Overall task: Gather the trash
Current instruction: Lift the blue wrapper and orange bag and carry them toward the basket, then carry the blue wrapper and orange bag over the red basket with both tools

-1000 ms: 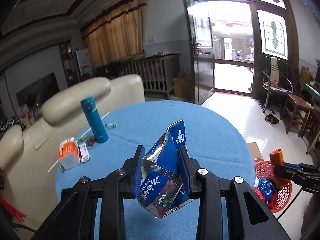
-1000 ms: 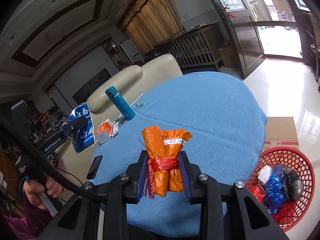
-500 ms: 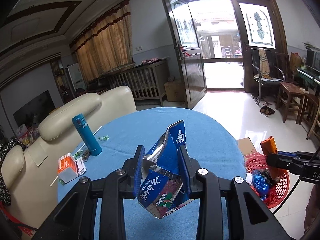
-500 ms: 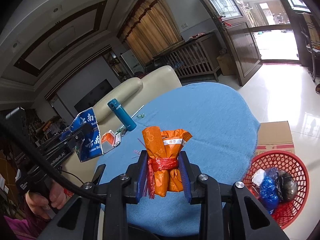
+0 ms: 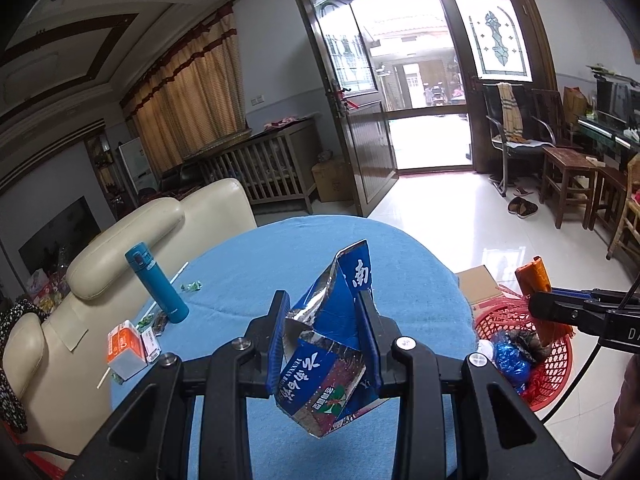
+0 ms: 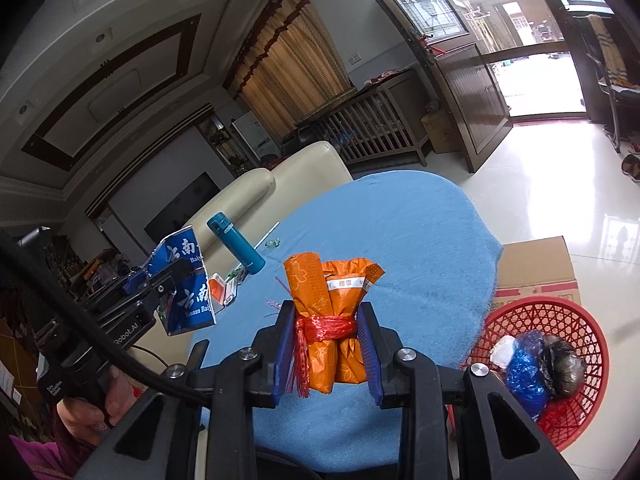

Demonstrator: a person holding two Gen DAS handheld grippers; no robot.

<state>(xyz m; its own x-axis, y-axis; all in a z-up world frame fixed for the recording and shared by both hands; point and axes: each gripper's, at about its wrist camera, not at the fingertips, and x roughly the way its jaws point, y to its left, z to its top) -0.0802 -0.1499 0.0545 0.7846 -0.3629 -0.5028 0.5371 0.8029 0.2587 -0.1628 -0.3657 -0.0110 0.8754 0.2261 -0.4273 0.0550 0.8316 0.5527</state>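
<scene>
Left gripper (image 5: pixel 324 336) is clamping blue foil carton (image 5: pixel 332 344) at frame centre, right gripper (image 6: pixel 328 344) is clamping orange packet bundle (image 6: pixel 332 320) (red basket (image 6: pixel 560 432) lower right).

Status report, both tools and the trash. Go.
Left tool shut on blue foil wrapper, above table. Right tool shut on orange bundle, near red basket. Nothing blocking basket.

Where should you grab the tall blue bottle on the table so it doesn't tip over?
Probably around the middle of its body, coming in level from the side. The blue bottle stands upright on the blue tablecloth, a slim round cylinder with a cap on top, so fingers closing across its width should fit. Its base has wrappers close by, so stay higher.
</scene>
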